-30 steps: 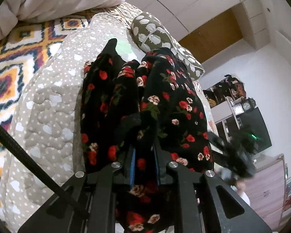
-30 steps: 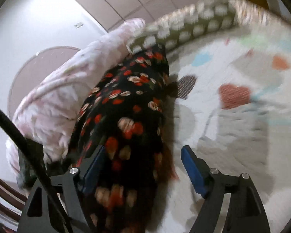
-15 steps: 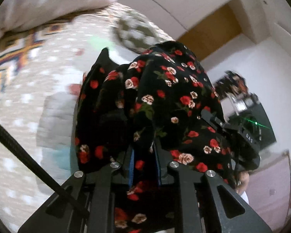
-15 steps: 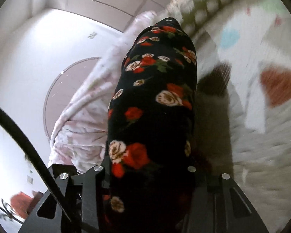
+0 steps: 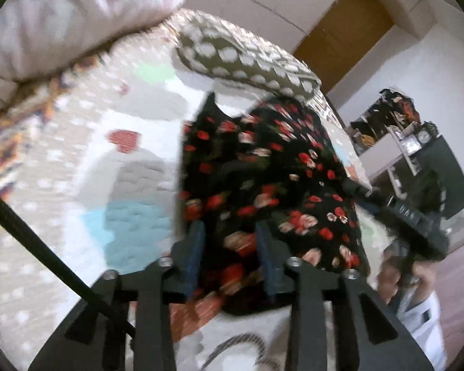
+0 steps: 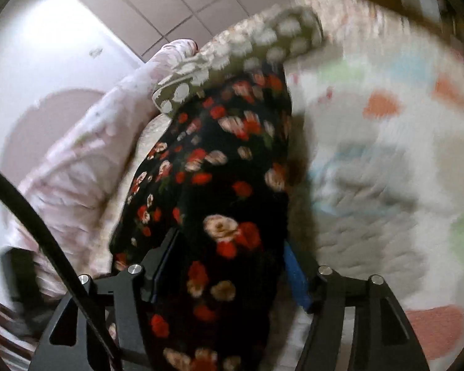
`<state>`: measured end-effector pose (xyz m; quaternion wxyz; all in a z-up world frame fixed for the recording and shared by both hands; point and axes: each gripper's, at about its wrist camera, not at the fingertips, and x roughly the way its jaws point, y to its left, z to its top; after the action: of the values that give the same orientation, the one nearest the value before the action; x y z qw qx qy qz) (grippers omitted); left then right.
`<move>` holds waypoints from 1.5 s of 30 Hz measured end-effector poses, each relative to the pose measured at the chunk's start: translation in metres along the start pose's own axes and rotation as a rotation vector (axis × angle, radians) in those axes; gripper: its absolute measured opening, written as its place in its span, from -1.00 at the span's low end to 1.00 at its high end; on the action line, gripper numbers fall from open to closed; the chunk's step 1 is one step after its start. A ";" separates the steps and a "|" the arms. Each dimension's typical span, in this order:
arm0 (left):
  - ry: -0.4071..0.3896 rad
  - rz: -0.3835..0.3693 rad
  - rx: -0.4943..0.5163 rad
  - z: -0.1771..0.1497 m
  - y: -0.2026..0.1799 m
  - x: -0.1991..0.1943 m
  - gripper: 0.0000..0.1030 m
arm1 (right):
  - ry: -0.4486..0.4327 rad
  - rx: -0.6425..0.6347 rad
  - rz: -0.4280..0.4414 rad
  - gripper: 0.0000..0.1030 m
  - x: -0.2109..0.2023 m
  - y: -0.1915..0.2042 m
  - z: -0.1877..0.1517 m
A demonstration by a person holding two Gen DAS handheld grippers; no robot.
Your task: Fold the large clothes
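release looks like the step in hand: with the black floral garment (image 5: 263, 167) laid on the patchwork bed quilt (image 5: 133, 160), the left gripper (image 5: 230, 249), just opened to a narrow gap around the fabric, and the right gripper (image 6: 229, 262), jaws re-widened astride it, should clear without snagging.
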<state>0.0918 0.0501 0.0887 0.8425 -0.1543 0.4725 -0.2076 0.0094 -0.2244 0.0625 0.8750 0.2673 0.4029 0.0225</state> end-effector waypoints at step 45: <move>-0.061 0.080 -0.096 -0.086 0.077 -0.070 0.04 | -0.010 -0.412 -0.113 -0.48 0.077 0.189 -0.044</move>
<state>0.0015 0.1461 0.0612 0.8558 -0.1817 0.4619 -0.1459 0.0635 -0.0231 0.0777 0.9129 0.0600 0.4001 0.0538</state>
